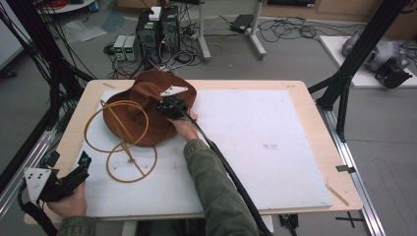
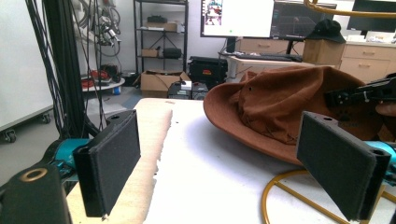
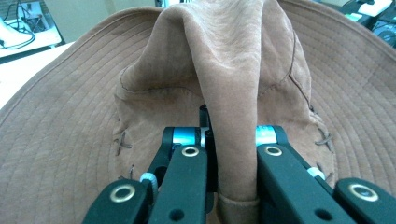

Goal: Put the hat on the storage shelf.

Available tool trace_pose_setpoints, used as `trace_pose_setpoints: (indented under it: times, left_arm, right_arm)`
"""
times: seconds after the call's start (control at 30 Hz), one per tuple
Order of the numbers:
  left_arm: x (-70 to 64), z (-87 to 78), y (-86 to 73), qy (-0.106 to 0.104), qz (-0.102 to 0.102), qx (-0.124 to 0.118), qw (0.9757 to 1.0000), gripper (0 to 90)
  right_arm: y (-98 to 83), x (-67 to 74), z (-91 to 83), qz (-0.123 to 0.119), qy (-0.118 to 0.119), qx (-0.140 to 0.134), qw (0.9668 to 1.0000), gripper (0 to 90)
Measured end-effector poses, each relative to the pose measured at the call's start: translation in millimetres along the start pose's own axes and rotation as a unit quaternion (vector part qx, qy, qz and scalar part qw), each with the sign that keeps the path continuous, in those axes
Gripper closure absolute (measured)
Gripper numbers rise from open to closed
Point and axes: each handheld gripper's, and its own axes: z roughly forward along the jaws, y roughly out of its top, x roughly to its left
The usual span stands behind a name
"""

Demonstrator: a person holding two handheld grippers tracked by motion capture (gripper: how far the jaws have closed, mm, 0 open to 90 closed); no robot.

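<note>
On the bench (image 1: 295, 162) we have a brown hat (image 1: 142, 110) lying at the far left, brim down, with a gold wire stand (image 1: 123, 142) just in front of it; the stand's upper ring leans over the near part of the brim and its lower ring lies flat on the bench.

Our right fingers (image 3: 232, 186) are closed on the hat: in the right gripper view a raised fold of the crown (image 3: 233, 93) stands pinched between the two black pads, running straight away from us along the line of the fingers, with the brim spreading out to both sides and beyond. So the hat lies ahead of and around these fingers, and its weight hangs mostly past the grip. In the high view the right gripper (image 1: 172, 105) sits on the near right part of the crown.

Our left fingers (image 2: 224, 172) stand wide open with nothing between them. From them the hat is ahead and to the right, well apart, and the stand's ring curves in just beyond the right pad. In the high view the left gripper (image 1: 64, 179) rests near the bench's near left corner.

We judge that the next move turns on the stand: it lies between our two hands, nearer the left fingers, while the hat is already in the right ones. Lifting the hat by one fold may let the brim droop and catch the upper ring.
</note>
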Motion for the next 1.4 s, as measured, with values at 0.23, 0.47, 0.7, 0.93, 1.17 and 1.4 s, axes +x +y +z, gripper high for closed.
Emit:
trace_pose_setpoints:
  times: [0.23,0.47,0.7,0.93,1.17,1.4]
  left_arm:
    - [-0.2,-0.1,0.1,0.0,0.0,0.0,1.0,14.2]
    - [-0.7,0.1,0.1,0.0,0.001,0.0,1.0,14.2]
    - [-0.8,-0.4,0.4,0.0,0.001,-0.002,1.0,14.3]
    - [-1.4,-0.7,0.4,-0.001,0.0,-0.002,1.0,14.3]
    - [-1.3,-1.5,0.8,0.0,0.002,-0.002,1.0,14.3]
    - [-1.2,-1.2,0.7,-0.001,0.002,-0.003,1.0,14.4]
  right_arm:
    - [1.0,-1.9,-3.2,0.004,-0.003,-0.008,1.0,88.6]
    - [2.8,-3.6,-8.8,0.001,-0.01,-0.017,0.9998,88.4]
    - [5.8,-8.3,-19.4,0.004,-0.017,-0.038,0.9991,88.4]
    - [9.4,-11.1,-32.0,0.009,-0.022,-0.062,0.9978,88.3]
    - [15.1,-14.2,-43.9,0.012,-0.029,-0.085,0.9959,88.3]
    - [20.5,-18.8,-58.1,0.019,-0.029,-0.109,0.9934,88.2]
